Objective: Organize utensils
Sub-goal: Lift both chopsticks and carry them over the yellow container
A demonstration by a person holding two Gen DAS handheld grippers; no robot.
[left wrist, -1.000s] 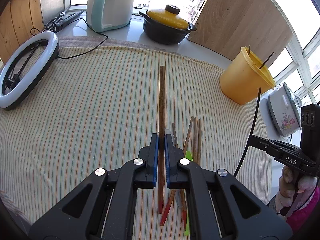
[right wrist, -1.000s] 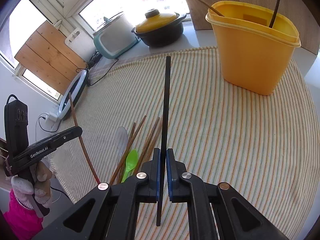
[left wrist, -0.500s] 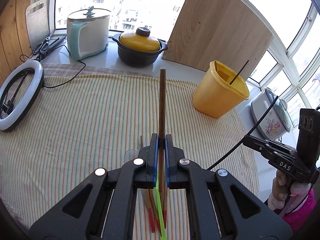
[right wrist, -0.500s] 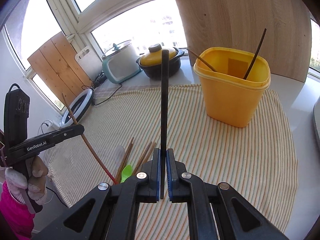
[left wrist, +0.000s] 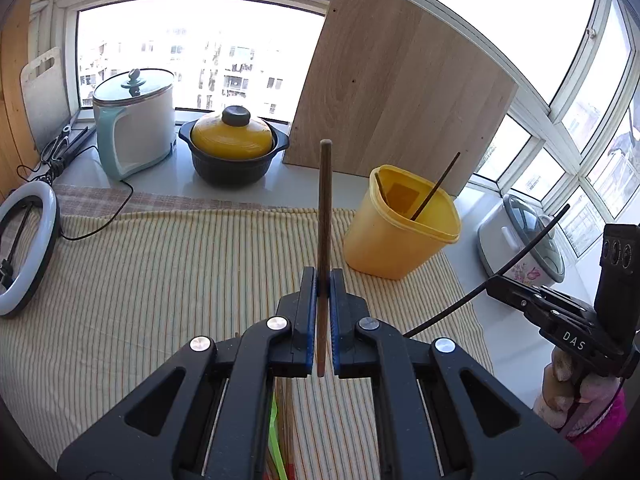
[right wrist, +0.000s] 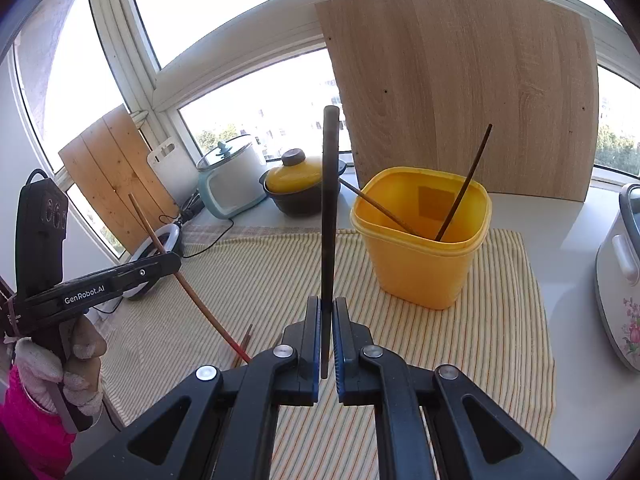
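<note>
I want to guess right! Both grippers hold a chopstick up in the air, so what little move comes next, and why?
Probably carry the black chopstick in the right gripper over the yellow bin, since two sticks already stand inside it. The left gripper, jaws shut on its brown chopstick, can follow.

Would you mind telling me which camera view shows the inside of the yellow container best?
The right wrist view: the yellow container sits close, its mouth open to the camera, with two sticks leaning inside. The left wrist view shows it farther off and tilted, with less of its interior visible.
</note>
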